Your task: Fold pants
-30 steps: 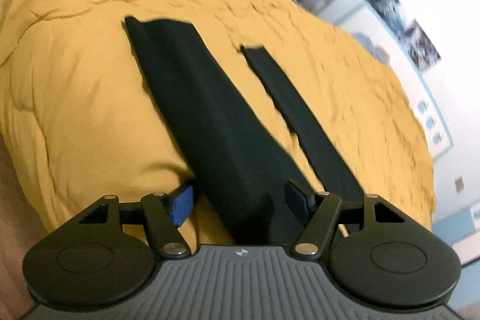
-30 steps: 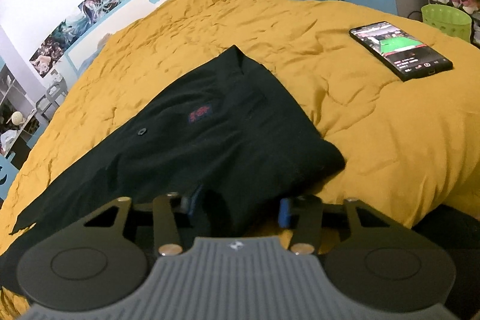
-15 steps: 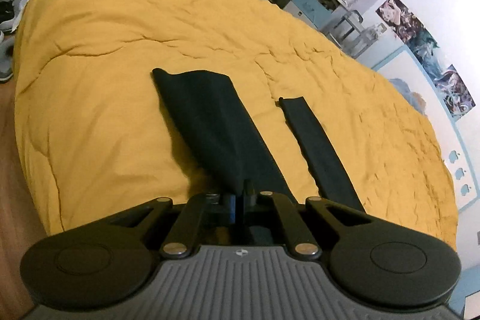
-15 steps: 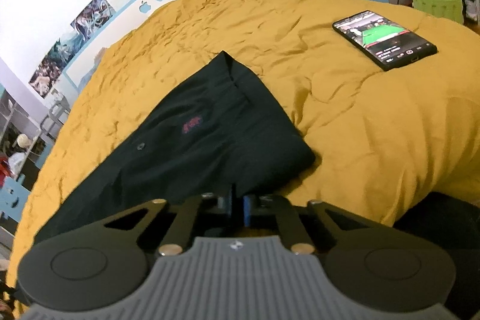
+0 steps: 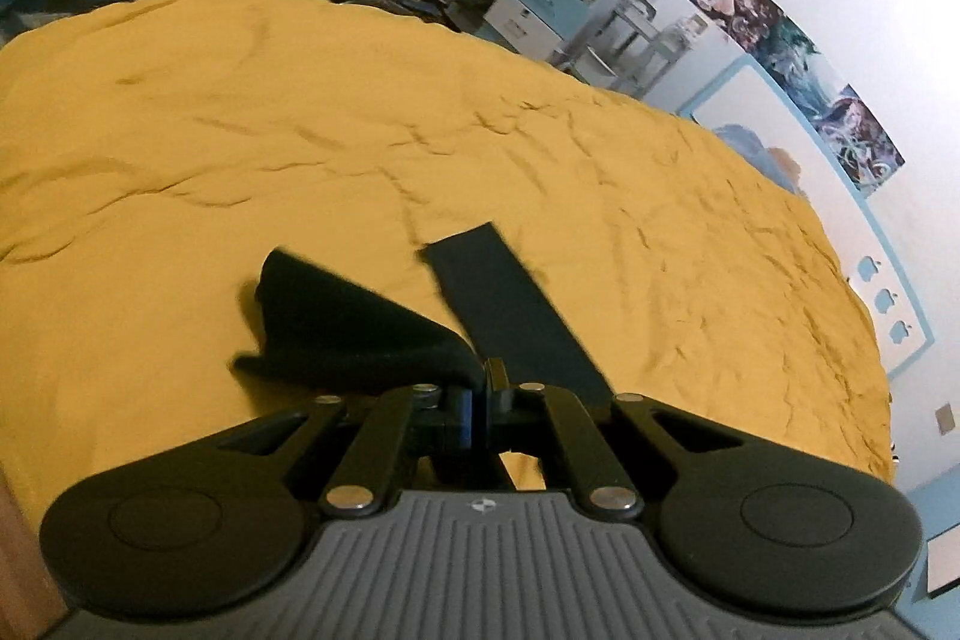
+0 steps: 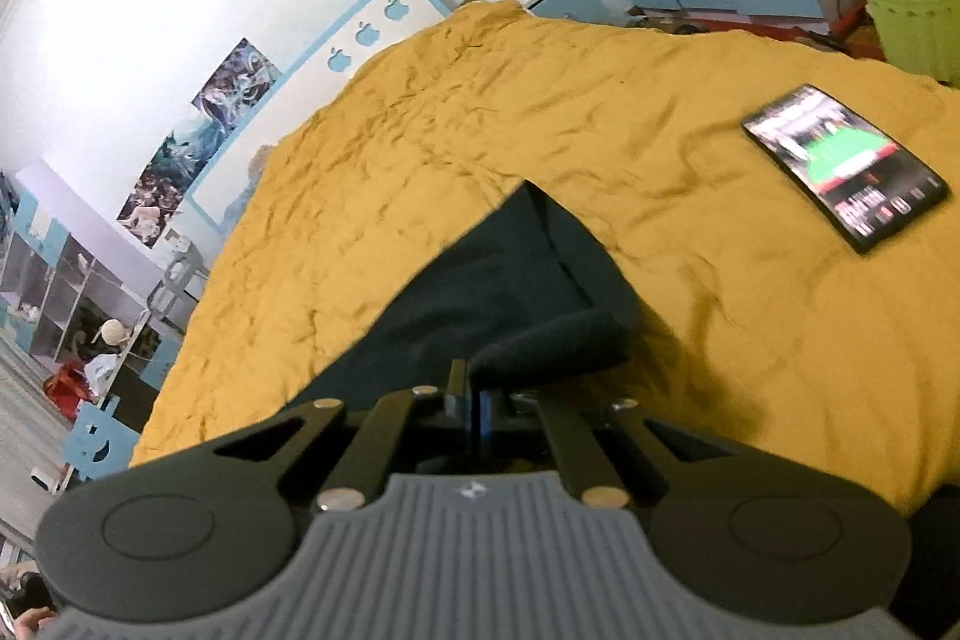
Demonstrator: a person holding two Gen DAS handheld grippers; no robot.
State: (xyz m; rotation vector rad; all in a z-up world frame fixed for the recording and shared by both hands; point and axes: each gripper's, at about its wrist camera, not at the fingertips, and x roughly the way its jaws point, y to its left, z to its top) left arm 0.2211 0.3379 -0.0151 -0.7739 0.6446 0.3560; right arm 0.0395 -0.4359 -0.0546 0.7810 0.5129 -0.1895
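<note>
We are looking across a bed [image 5: 300,142] under a wrinkled mustard-yellow quilt, filling both frames. Soft black pants [image 5: 372,334] are lying at lower centre. Our left gripper [image 5: 480,388] is pinching one limp leg, which is curling upward; the other leg is lying flat. Our right gripper [image 6: 471,400] is clamping the waist end [image 6: 540,334], bunched into a blurry roll. A glossy phone [image 6: 840,166] is resting at the right edge.
</note>
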